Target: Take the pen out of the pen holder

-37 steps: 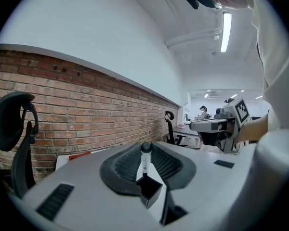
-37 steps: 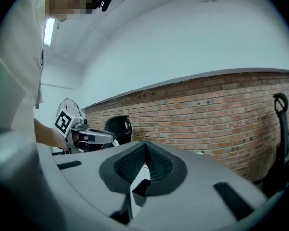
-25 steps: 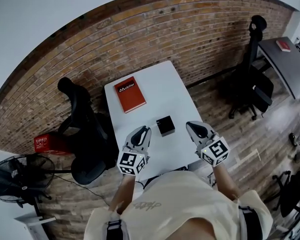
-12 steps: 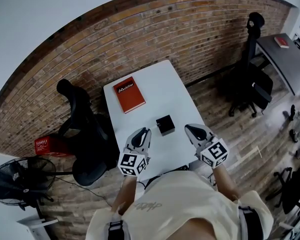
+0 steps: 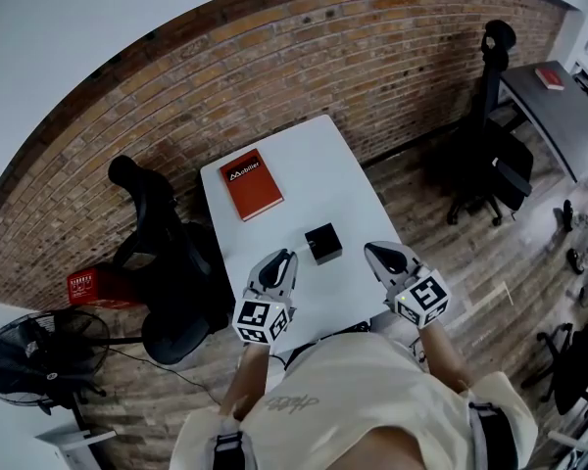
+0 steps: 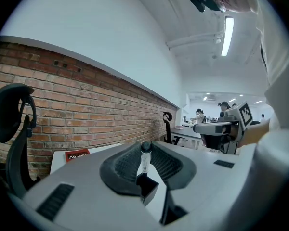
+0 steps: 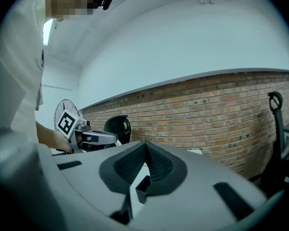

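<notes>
A small black pen holder [image 5: 323, 244] stands on the white table [image 5: 318, 169], toward its near end. In the left gripper view a white pen [image 6: 145, 163] with a dark cap stands upright in the holder [image 6: 148, 187]. My left gripper [image 5: 281, 258] hovers left of the holder, apart from it. Its jaws are slightly open, and the pen shows through the narrow gap. My right gripper [image 5: 377, 250] hovers on the holder's right, with its tips [image 7: 145, 144] meeting and nothing held. The holder's corner [image 7: 142, 186] shows below them.
A red book [image 5: 254, 184] lies on the table's far left part. A black office chair [image 5: 167, 253] stands against the table's left side, with a red box [image 5: 90, 282] and a fan [image 5: 29, 346] beyond. Another chair [image 5: 490, 164] and a grey desk [image 5: 559, 106] are at the right.
</notes>
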Tool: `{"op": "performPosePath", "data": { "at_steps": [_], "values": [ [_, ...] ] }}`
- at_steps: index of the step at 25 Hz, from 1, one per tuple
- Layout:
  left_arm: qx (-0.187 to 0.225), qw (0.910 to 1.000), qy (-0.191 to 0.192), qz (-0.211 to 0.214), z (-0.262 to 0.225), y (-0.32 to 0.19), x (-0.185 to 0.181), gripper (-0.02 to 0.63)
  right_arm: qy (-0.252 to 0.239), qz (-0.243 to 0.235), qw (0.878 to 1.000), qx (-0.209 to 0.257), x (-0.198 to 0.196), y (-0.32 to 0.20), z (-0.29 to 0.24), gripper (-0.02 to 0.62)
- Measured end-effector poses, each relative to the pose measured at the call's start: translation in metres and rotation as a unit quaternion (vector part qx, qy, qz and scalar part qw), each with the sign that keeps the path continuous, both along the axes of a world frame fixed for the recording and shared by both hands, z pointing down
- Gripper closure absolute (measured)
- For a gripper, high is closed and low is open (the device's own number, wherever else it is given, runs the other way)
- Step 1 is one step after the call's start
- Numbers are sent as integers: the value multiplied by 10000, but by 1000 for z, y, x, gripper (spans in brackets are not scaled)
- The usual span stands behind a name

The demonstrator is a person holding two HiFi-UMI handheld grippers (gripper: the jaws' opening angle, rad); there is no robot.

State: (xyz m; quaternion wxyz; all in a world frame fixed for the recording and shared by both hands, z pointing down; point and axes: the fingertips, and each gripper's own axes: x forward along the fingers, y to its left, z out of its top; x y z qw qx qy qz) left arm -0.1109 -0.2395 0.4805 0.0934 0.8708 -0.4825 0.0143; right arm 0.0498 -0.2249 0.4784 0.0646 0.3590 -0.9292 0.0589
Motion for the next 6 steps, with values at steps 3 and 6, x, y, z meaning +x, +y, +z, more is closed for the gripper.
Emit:
{"op": "performPosePath", "data": {
  "at_steps": [3, 6],
  "values": [
    [-21, 10000, 8, 19, 3, -1, 0, 529, 14, 27, 10000, 8, 0, -1, 1, 589],
    [-20, 10000, 8, 42, 3, -3, 1, 528, 25, 64, 10000, 27, 1, -3, 0, 589]
  ]
}}
